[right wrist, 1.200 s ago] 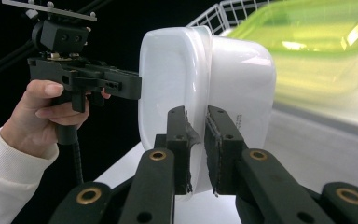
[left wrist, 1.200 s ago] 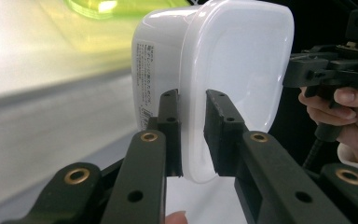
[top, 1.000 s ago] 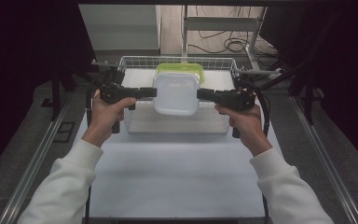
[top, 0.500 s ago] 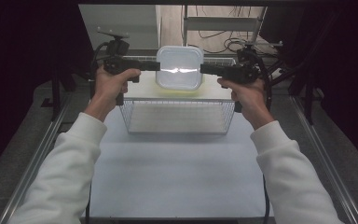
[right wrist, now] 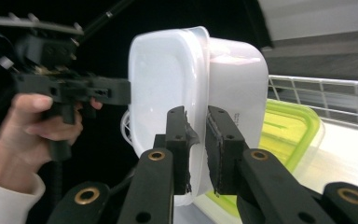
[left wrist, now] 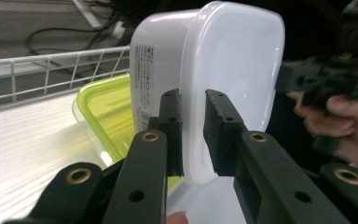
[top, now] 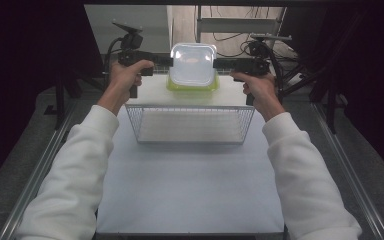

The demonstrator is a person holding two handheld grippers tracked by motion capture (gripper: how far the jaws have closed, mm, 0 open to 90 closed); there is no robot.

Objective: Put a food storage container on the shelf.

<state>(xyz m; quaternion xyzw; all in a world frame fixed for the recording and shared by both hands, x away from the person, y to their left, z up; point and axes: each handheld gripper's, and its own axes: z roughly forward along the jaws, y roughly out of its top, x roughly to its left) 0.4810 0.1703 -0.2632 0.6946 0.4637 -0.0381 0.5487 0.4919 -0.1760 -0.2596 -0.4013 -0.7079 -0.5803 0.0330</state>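
- Nearest the person, a bare white tabletop point(top: 190, 190) is lying in front of two white-sleeved forearms that are reaching forward from the bottom of the high view.
- Just beyond it, a white wire-mesh basket point(top: 192, 122) is sitting on the table with nothing visible inside it.
- Farther on, the left gripper point(top: 162, 62) and the right gripper point(top: 220, 63) are facing each other along one line, each held at about the same height, so neither hand is nearer the load.
- Between them, a white translucent rectangular plastic container with its lid on point(top: 192, 64) is hanging in the air beyond the basket's far wall, tipped so its lid is facing the person.
- In the left gripper view, the narrowed jaws are pinching the container's lid rim point(left wrist: 193, 116); in the right gripper view, the jaws are clamping the opposite rim point(right wrist: 198, 126) likewise.
- The container's long axis appears to be running upright, across the line between the two claws.
- Directly under and behind it, a clear plastic box with a lime-green lid point(top: 192, 86) is resting on the table, so any lowering would likely be meeting that lid.
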